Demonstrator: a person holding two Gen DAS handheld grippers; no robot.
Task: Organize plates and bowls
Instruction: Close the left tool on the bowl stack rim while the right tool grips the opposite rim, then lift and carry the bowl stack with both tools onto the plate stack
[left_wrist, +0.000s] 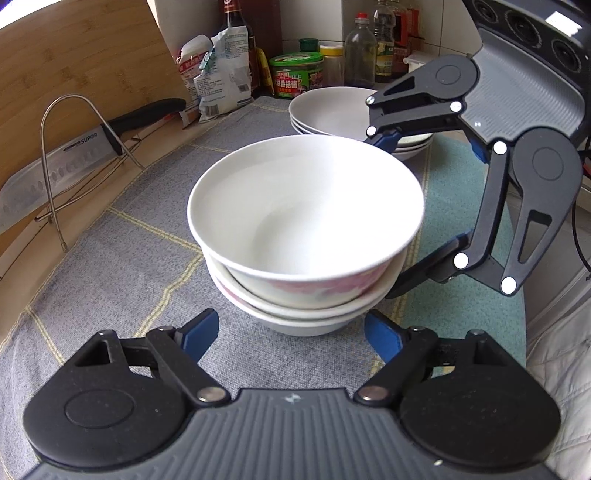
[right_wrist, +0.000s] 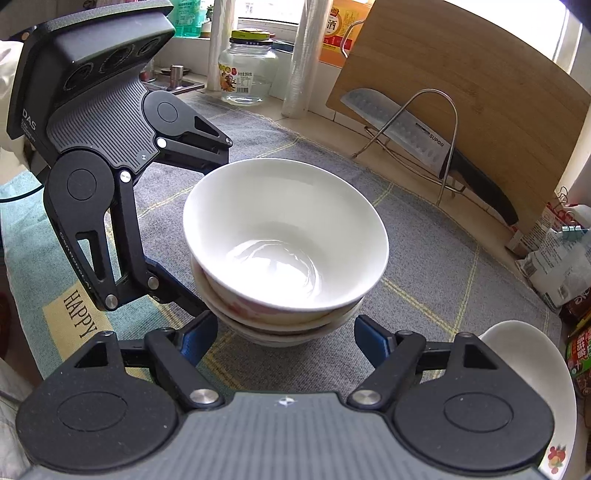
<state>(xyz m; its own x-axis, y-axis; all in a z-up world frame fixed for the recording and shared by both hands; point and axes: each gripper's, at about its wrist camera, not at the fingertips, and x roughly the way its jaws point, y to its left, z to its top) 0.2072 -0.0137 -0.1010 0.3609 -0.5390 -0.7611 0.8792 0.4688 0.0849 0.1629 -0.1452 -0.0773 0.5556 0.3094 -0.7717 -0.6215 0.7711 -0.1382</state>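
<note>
A stack of bowls (left_wrist: 306, 236) stood on the cloth-covered table (left_wrist: 122, 280), three nested with the top one sitting a little askew, and the whole matter turned on how it lay between the two tools. The left gripper (left_wrist: 291, 334) faced the stack from one side, its blue pads spread to either side of the bottom bowl's base, close to it but not visibly pressing; the jaws stood partly open with nothing in them. The right gripper (right_wrist: 286, 334) came at the stack from the opposite side in the same way, its jaws likewise partly open and empty, with the lowest bowl sitting just ahead of the pads. Seen from the left wrist, one finger of the right gripper reached past the far rim and the other lay low beside the stack's foot, so it bracketed the stack; whether it touched could not be told. Both hands seemed equally near, which suggested a two-handed lift or shift of the stack. A pile of plates (left_wrist: 332, 110) lay just behind, near enough that the right gripper's upper finger hung over its rim, so any push that way risked a knock. To one side a cleaver (right_wrist: 413, 129) leaned in a wire rack (right_wrist: 417, 147) against a wooden cutting board (right_wrist: 480, 92), well apart from the bowls. Jars and bottles (left_wrist: 295, 74) crowded the table's back edge.
</note>
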